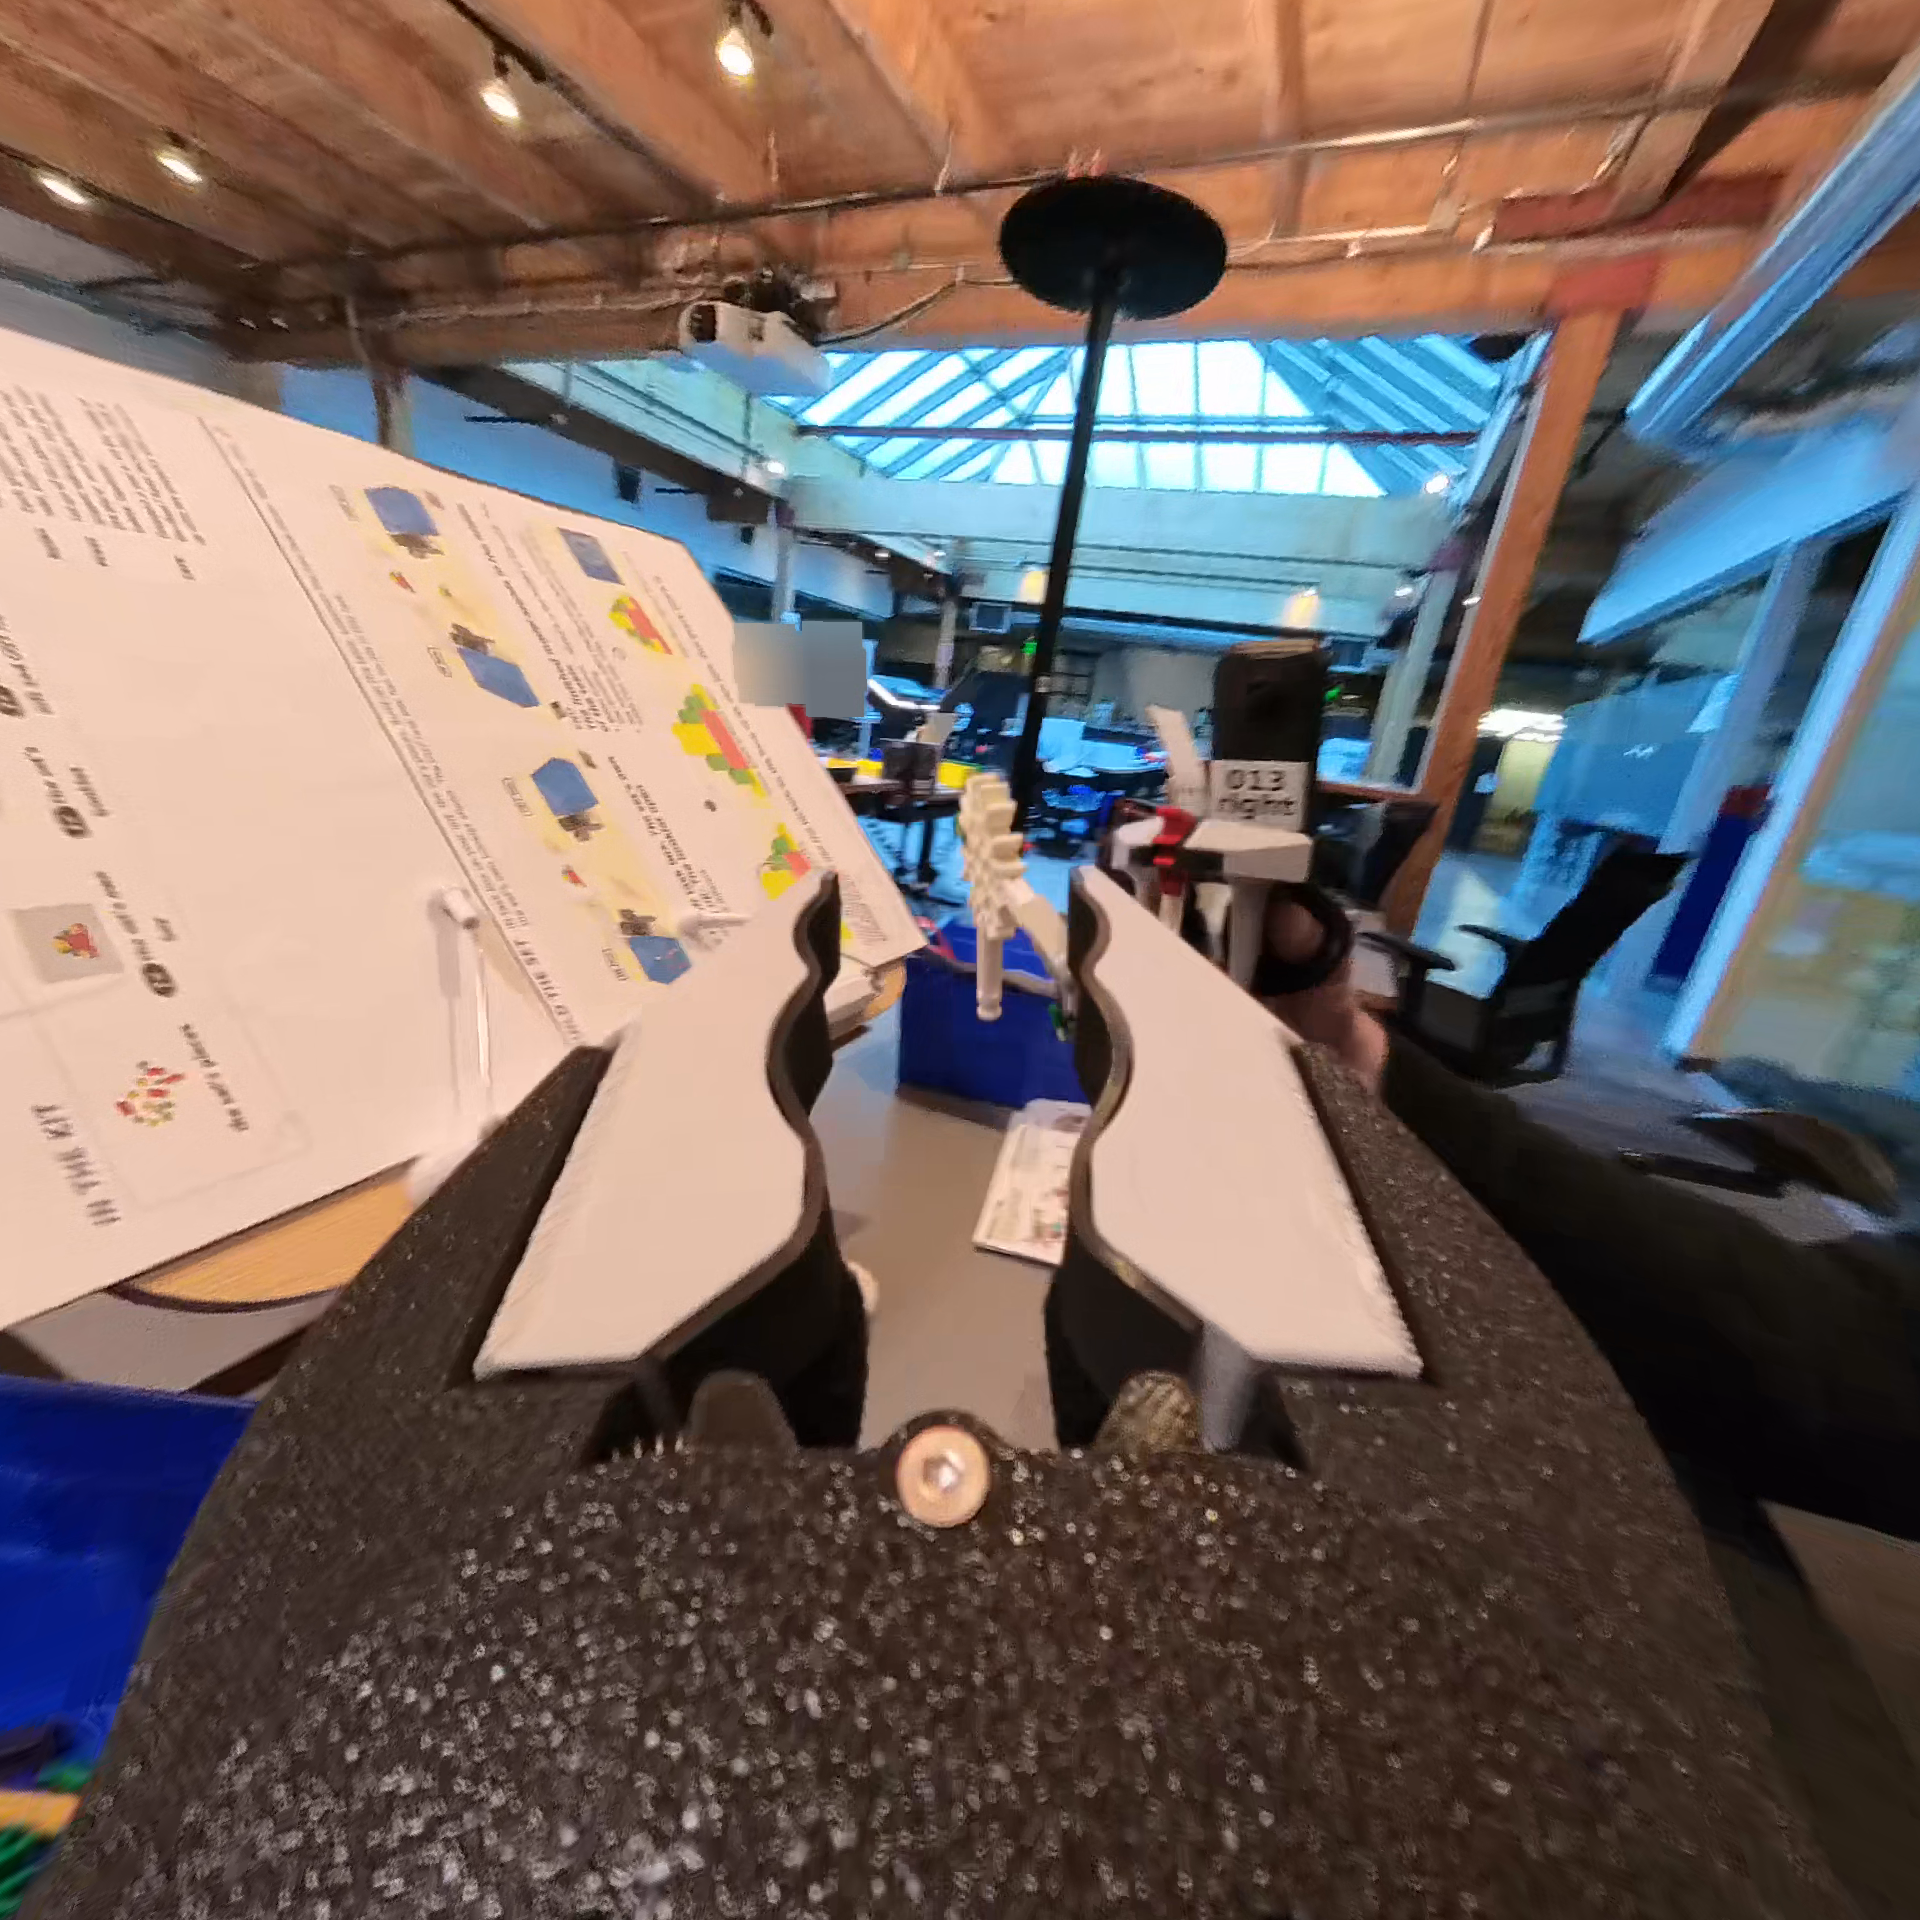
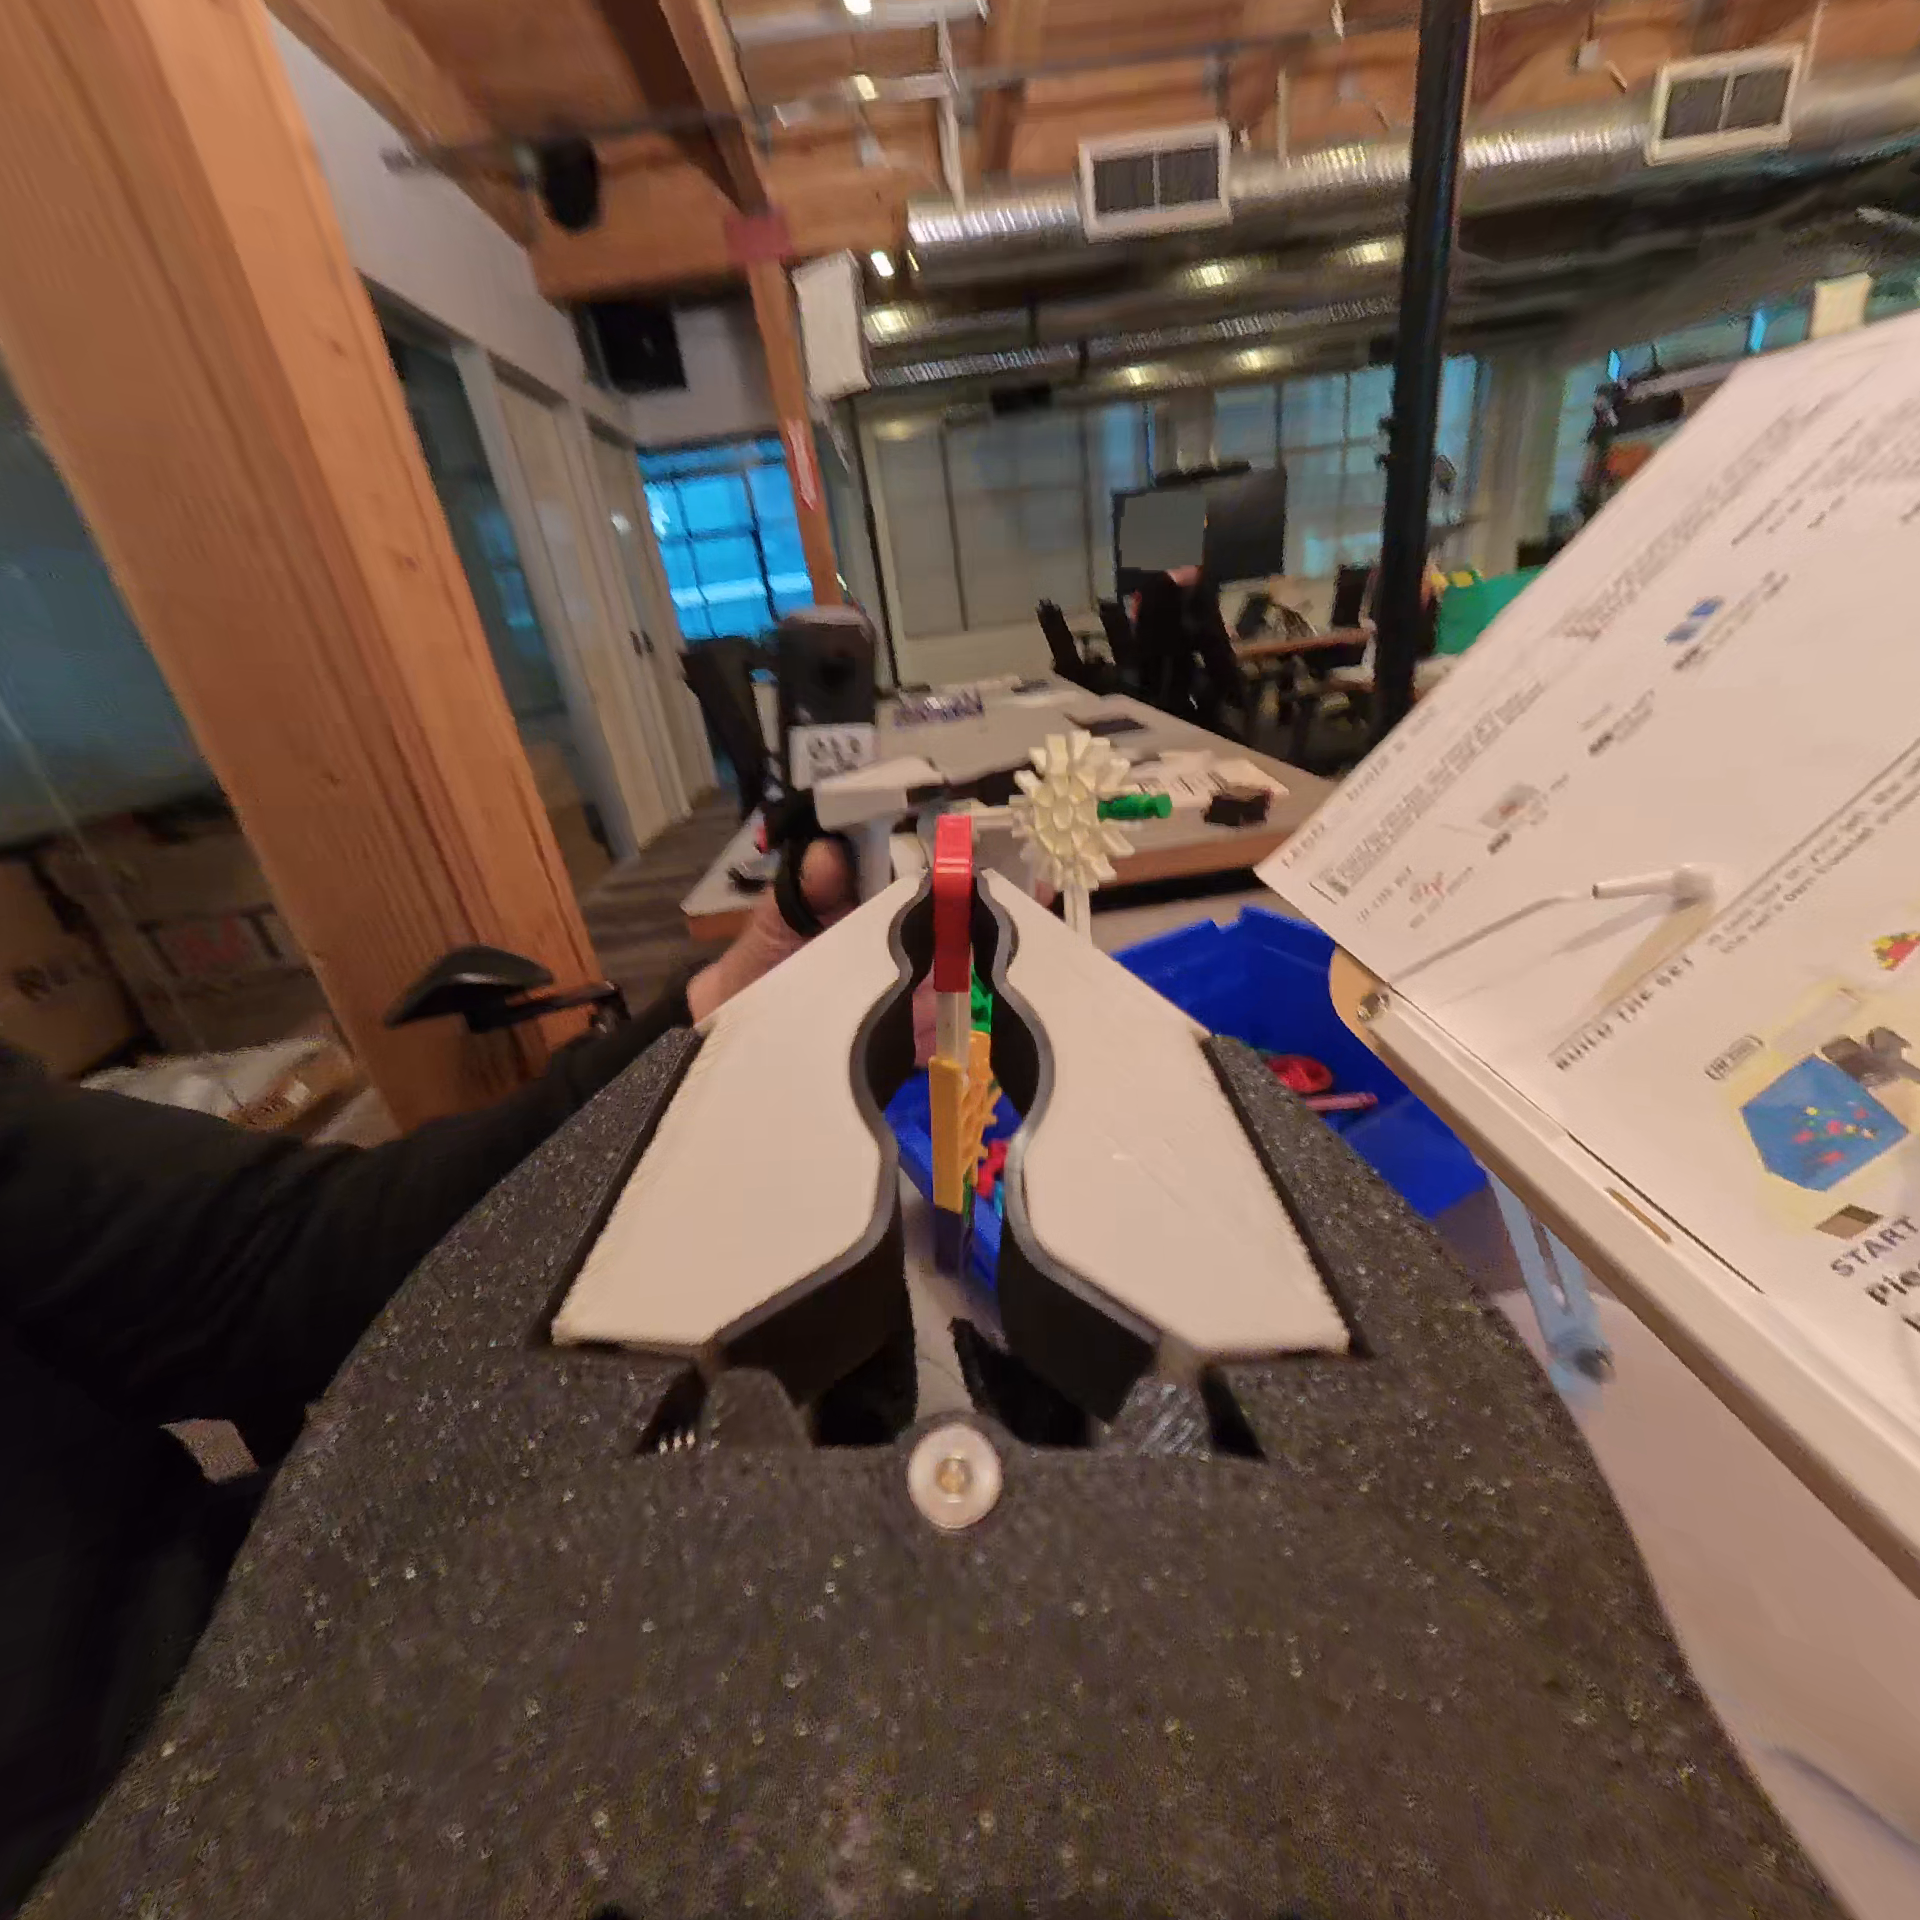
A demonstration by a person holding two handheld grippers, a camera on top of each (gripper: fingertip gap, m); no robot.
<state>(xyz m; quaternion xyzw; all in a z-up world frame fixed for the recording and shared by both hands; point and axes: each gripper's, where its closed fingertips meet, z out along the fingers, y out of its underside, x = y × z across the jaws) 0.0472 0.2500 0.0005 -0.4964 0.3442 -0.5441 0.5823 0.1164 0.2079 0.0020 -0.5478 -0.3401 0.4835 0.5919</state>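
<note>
the right gripper (image 2: 952, 894) has its jaws clamped on a light, stiff red rod piece (image 2: 951, 914), while the left gripper (image 1: 951, 914), jaws parted and empty, faces a white snowflake connector (image 1: 992, 852) above the blue bin (image 1: 977, 1039).

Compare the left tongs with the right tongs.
The left tongs stand open, gripping nothing; the right tongs are shut on a red, white and yellow toy rod assembly. The instruction sheet lies left of the left tongs, right of the right tongs. Both have white fingers with wavy black pads.
</note>
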